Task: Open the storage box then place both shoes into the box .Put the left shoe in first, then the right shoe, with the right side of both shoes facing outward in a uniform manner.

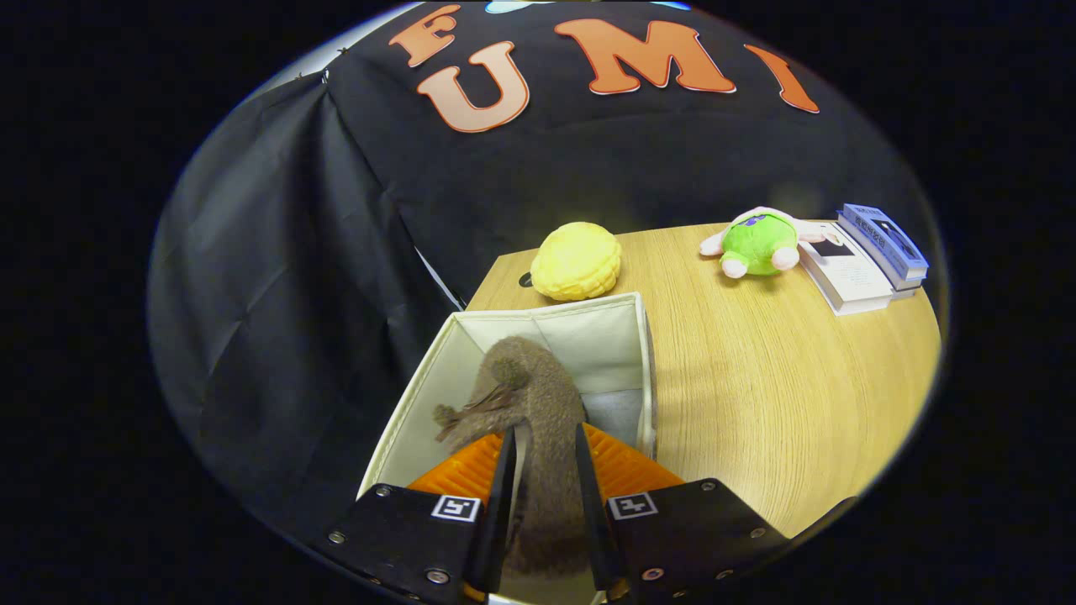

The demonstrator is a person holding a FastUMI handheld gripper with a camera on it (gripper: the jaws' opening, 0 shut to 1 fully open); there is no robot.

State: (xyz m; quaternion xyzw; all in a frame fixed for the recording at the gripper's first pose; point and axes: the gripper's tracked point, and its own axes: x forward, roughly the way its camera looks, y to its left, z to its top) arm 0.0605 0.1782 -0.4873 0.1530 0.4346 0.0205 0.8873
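Open cream fabric storage box (626,336) on the wooden counter (782,395), lid step judged done; claw (545,470) clamped on a brown fuzzy shoe (525,395) hanging between its fingers over the box's near end, not yet released; second shoe still to go in

We note a wooden table (756,378), light grain, with a small dark hole at its far left corner. Directly on it: an open fabric box (643,370) at the near left edge; a yellow round plush (577,261) just beyond the box, beside the hole; a green plush toy (758,244) near the far edge, well apart from the yellow one; a white book (843,273) just right of the green toy, and touching it a stack of books, a blue book (884,235) on top.
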